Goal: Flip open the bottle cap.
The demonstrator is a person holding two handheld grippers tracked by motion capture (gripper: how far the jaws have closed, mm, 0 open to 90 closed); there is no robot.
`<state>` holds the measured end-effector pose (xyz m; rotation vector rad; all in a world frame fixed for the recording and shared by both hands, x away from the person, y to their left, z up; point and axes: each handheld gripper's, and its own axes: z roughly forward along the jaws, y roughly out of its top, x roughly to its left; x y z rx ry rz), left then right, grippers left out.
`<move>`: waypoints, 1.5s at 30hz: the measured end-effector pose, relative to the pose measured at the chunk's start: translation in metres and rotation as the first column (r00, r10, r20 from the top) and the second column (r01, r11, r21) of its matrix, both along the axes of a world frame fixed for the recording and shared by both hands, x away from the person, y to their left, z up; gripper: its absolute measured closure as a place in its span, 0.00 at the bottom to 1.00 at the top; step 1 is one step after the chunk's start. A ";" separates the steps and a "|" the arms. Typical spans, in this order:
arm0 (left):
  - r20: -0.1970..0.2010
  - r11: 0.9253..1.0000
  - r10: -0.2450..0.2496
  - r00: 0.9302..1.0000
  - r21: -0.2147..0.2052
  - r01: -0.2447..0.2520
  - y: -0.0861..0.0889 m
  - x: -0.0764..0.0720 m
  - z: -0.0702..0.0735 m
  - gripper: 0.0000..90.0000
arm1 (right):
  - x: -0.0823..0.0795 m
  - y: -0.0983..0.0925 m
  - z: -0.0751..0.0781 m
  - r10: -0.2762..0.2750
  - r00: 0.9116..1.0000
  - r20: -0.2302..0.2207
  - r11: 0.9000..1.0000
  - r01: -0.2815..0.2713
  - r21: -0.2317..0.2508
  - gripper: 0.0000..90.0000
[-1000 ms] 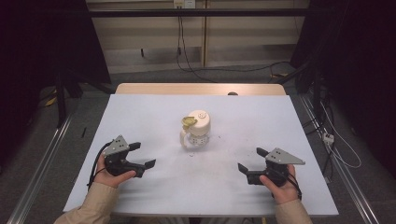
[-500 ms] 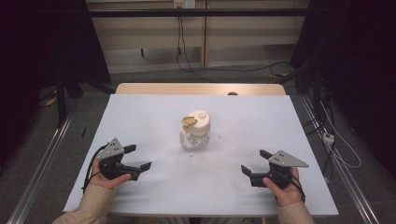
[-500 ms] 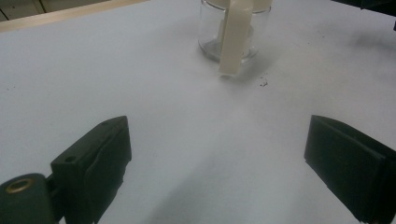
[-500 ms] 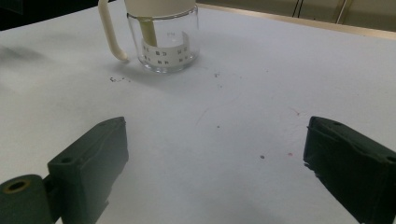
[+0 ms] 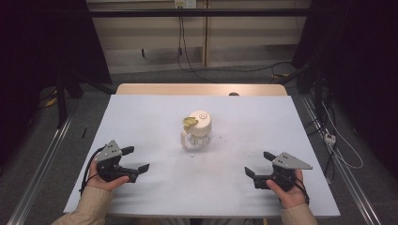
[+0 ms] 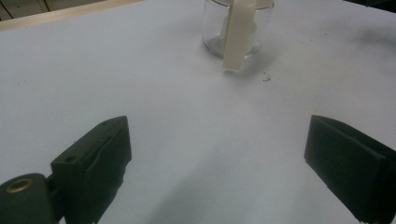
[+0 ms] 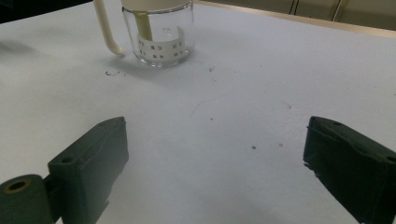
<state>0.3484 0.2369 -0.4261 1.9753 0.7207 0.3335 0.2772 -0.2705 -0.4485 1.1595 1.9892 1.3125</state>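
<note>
Left claw (image 5: 136,159): near the desk's front left edge, held in a hand (image 5: 105,180); jaws spread wide, grasping nothing, pointing toward the desk's middle.
Right claw (image 5: 258,164): near the front right edge, held in a hand (image 5: 288,192); jaws spread wide, nothing between them, pointing inward to the middle.
Desk (image 5: 155,117): white top, bare between the two claws; small dark specks lie on it just in front of the jar.
Jar (image 5: 198,132): at the desk's middle, well apart from both claws and about midway between them; it stands upright.
Jar body: clear glass, with a white strip of small dark squares inside, seen in the right gripper view (image 7: 159,32).
Handle (image 6: 238,35): cream, on the side of the jar toward the person.
Lid (image 5: 201,120): cream, on top of the jar, with a yellowish piece at its left edge.
Far edge: a strip of wood beyond the white top.
</note>
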 end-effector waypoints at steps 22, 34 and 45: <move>-0.006 1.000 0.019 1.000 -0.001 -0.019 0.013 -0.007 -0.001 0.08 | -0.004 -0.009 0.000 -0.012 1.000 0.000 1.000 0.012 -0.007 0.08; -0.010 1.000 0.028 1.000 0.002 -0.028 0.017 -0.010 -0.003 0.08 | -0.006 -0.012 0.000 -0.015 1.000 0.005 1.000 0.015 -0.010 0.08; -0.008 0.999 0.034 0.999 -0.018 -0.034 0.017 -0.010 -0.003 0.08 | -0.006 -0.012 -0.002 -0.012 1.000 0.012 1.000 0.012 -0.001 0.08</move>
